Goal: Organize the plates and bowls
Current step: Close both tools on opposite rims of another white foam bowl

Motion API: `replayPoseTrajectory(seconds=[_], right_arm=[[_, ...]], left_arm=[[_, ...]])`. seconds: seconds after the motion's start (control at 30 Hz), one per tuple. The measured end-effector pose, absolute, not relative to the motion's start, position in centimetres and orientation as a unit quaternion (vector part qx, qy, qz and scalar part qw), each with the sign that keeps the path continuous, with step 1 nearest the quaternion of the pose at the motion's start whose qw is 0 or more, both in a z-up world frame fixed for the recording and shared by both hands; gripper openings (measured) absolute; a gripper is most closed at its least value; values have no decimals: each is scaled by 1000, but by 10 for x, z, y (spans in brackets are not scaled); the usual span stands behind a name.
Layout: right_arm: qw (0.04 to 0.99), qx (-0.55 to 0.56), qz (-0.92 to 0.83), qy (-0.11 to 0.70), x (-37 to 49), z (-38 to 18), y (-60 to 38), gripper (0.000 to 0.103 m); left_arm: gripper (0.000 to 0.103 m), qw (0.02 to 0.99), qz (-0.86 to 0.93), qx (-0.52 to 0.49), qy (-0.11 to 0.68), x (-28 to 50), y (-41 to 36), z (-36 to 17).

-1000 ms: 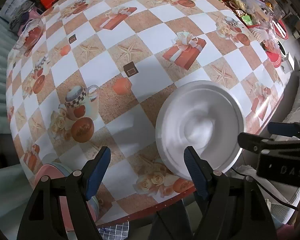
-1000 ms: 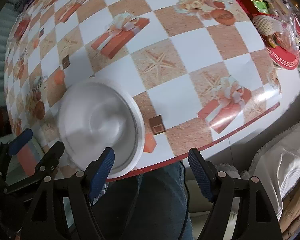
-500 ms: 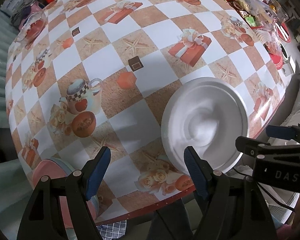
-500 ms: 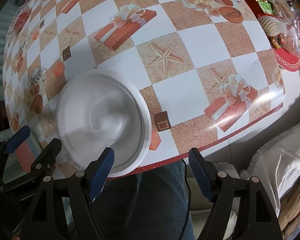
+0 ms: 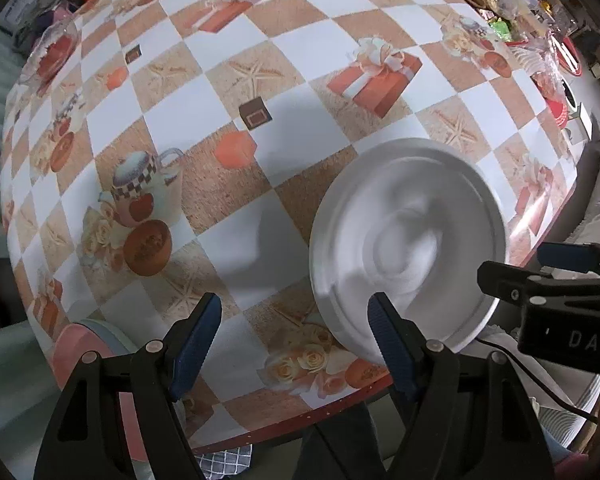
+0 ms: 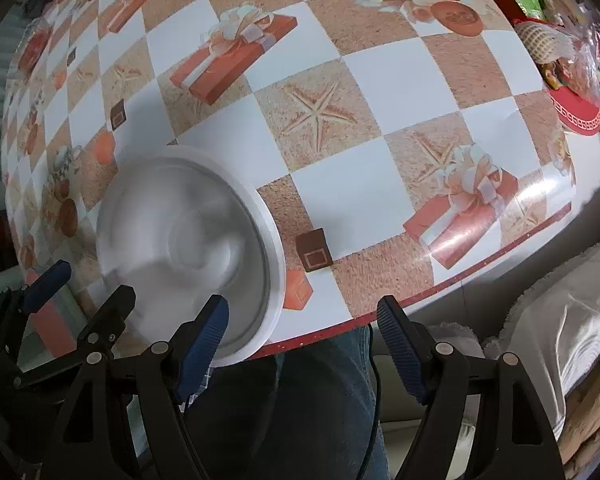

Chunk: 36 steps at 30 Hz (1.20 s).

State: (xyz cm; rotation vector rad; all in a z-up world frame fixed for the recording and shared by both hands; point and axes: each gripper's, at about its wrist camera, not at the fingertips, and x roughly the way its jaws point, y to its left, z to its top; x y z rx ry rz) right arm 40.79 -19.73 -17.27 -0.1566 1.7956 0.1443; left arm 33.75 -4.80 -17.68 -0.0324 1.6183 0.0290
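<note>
White plate (image 5: 408, 240) sits at the checkered table's (image 5: 284, 60) near edge.

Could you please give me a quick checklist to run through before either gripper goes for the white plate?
1. Left gripper open with nothing between its fingers: ok.
2. Right gripper open with nothing between its fingers: ok.
3. White plate lies flat on the table, nothing stacked on it: ok.
4. Plate fully supported: not ok, its rim overhangs the table's near edge.
5. Other plates or bowls to sort: cannot tell.
</note>
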Motion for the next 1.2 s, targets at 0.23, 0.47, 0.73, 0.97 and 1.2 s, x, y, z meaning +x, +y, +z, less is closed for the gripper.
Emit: replayPoseTrajectory(seconds=[0.23, 0.47, 0.73, 0.97, 1.2], right_arm=[[617, -92, 72, 778, 416, -181, -190, 78], [613, -102, 86, 779, 423, -193, -181, 77], [589, -92, 93, 798, 424, -211, -174, 57], [576, -85, 110, 806, 412, -220, -166, 24], [575, -122, 124, 799, 401, -220, -143, 24]], left_arm=[[79, 689, 29, -27, 724, 347, -42, -188], [79, 685, 30, -23, 728, 360, -41, -206], [68, 670, 25, -41, 741, 363, -41, -226], [28, 670, -15, -73, 738, 357, -51, -237], [28, 675, -1, -90, 732, 347, -40, -241]])
